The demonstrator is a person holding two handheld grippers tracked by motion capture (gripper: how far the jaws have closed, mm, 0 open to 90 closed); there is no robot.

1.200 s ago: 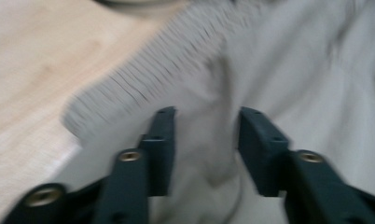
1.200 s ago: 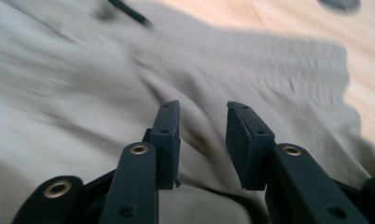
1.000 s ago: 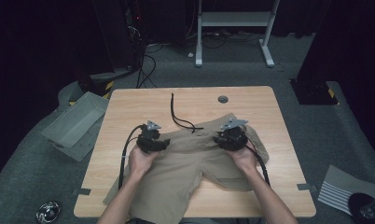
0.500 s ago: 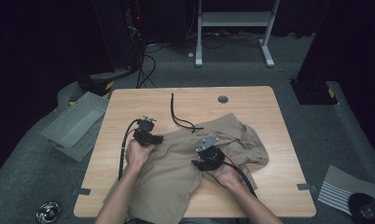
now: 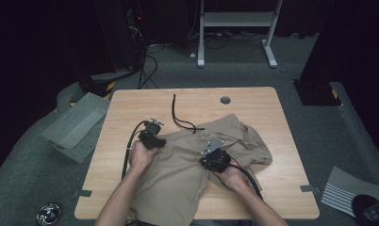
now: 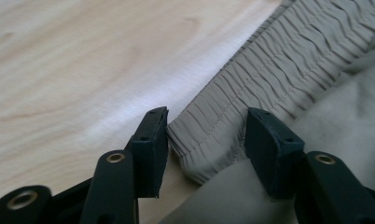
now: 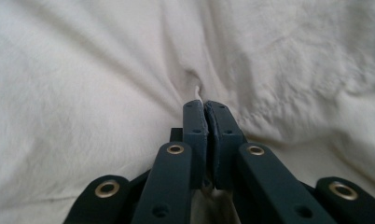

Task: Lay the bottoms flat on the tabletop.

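Now the right tool (image 5: 215, 159) has just clamped a pinch of the khaki shorts (image 5: 187, 160) mid-table (image 5: 131, 108), likely to fold a leg over. Meanwhile the left tool (image 6: 206, 135) has been narrowing around the elastic waistband (image 6: 269, 65) corner, pads not yet pressing, ready to anchor it.

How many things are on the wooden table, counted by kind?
Beige cloth shorts with an elastic waistband: 1
Black cord: 1
Black two-jaw grippers, left gripper and right gripper: 2
Total: 4
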